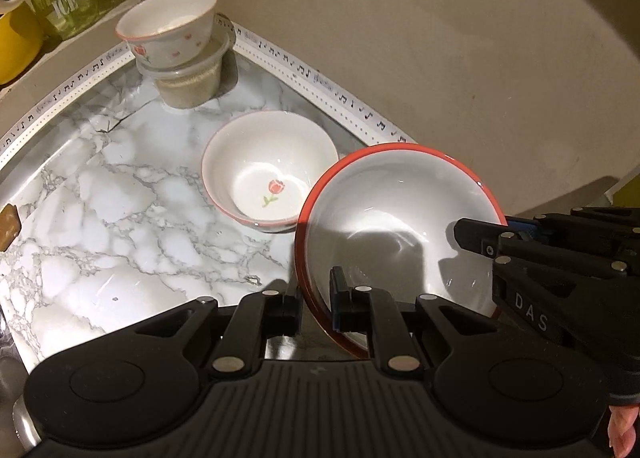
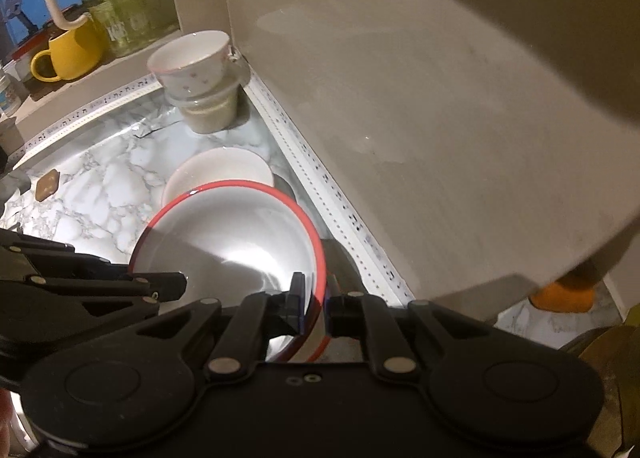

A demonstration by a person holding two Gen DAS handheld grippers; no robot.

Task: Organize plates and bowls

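Both grippers, left point(image 1: 316, 308) and right point(image 2: 316, 304), are clamped nearly shut on opposite rim edges of the red-rimmed bowl point(image 1: 396, 226), held tilted just beside the tulip bowl point(image 1: 269, 170). Risk: thin rim grips slip, or it clips the tulip bowl's rim.

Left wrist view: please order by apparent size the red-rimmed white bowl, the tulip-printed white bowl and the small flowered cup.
1. Red-rimmed white bowl, though it is nearest the camera, so partly unsure.
2. Tulip-printed white bowl.
3. Small flowered cup, farthest away.
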